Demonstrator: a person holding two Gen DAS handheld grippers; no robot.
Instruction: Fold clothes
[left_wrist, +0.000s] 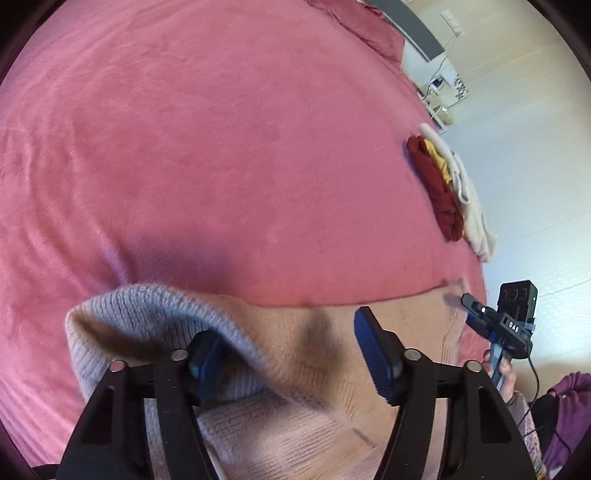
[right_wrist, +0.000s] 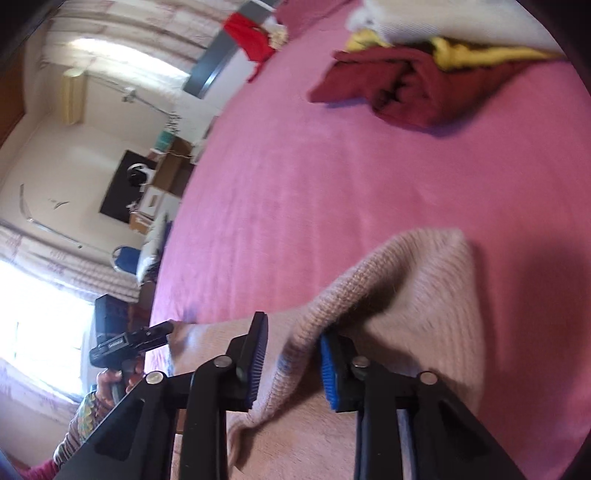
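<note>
Lying on the pink bed cover (left_wrist: 221, 147) is a pale pink knitted sweater (left_wrist: 314, 369); the left hand-held gripper (left_wrist: 291, 354) stands released, its pads astride one raised fold. The right hand-held gripper (right_wrist: 291, 365) likewise straddles a fold without pressing it. Closing off-centre could let the soft knit slip and skew the fold.

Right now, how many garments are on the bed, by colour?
Beige knit sweater: 1
Dark red garment: 1
Yellow garment: 1
Cream-white garment: 1
Total: 4, counting only clothes lying on the pink blanket.
</note>
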